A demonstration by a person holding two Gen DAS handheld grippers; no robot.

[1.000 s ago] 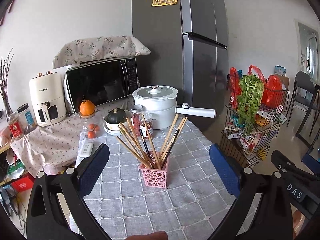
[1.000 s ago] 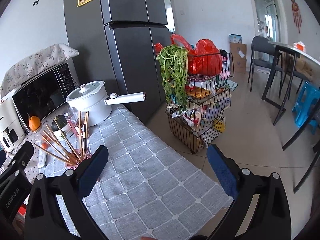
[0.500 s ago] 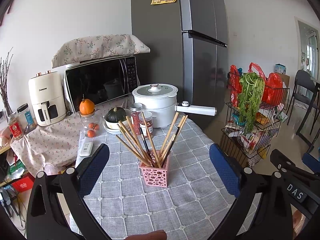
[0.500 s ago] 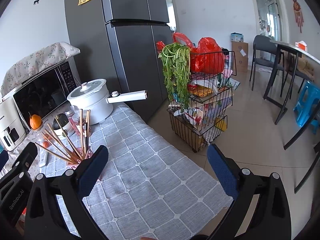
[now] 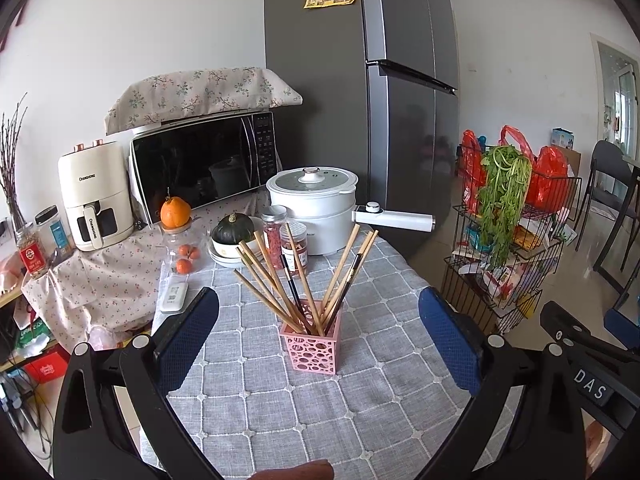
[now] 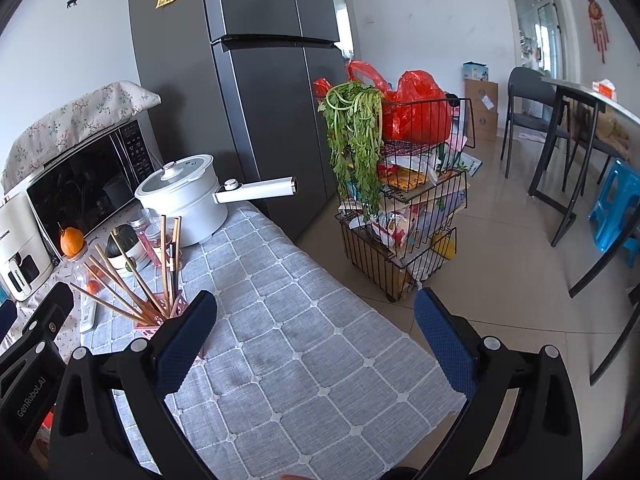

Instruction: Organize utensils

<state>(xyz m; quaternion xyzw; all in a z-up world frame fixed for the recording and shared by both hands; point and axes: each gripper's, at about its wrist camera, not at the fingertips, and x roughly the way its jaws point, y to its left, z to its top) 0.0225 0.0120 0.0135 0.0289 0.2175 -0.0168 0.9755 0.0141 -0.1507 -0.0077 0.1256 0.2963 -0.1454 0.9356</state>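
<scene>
A pink perforated holder stands on the grey checked tablecloth, with several wooden chopsticks fanned out of it. My left gripper is open and empty, raised above the table with the holder between its blue pads. My right gripper is open and empty over the table's right part. In the right wrist view the holder and chopsticks sit to the left, partly behind my left finger.
Behind the holder stand a white pot with a long handle, spice jars, a bowl with a squash, a jar topped by an orange, a microwave and an air fryer. A wire rack stands on the floor.
Both grippers have drifted slightly back and up; the holder sits a little lower in the left view. Both stay open and empty.
</scene>
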